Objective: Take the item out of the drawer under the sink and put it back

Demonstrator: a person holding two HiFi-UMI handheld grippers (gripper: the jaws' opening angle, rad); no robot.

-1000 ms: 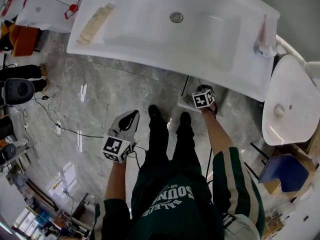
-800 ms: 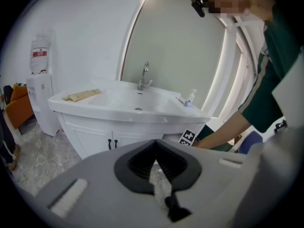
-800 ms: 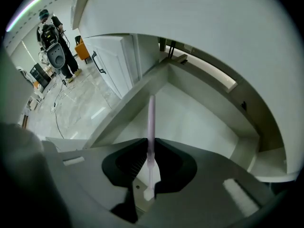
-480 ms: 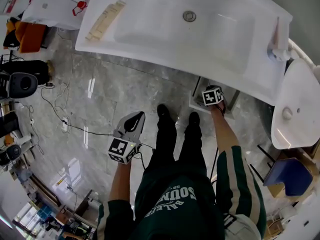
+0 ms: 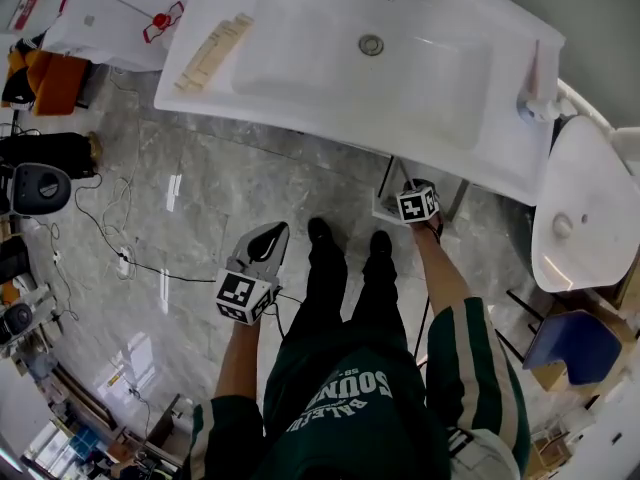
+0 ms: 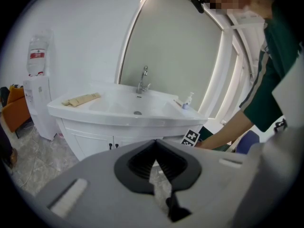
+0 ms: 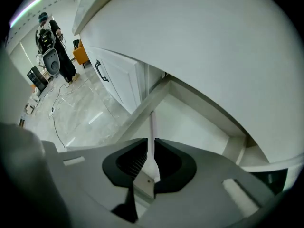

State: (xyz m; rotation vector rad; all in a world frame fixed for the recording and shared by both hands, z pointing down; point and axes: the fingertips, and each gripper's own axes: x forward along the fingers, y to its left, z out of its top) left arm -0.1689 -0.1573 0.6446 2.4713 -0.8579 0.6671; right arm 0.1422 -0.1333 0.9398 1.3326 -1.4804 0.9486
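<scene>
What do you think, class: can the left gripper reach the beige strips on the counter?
Probably yes: the left gripper hangs empty over floor, with nothing between it and the beige strips.

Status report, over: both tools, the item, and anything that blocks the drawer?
Left tool shut, empty, back from the sink. Right tool shut on thin white stick, aimed at open drawer. No obstruction seen; sink overhangs above.
</scene>
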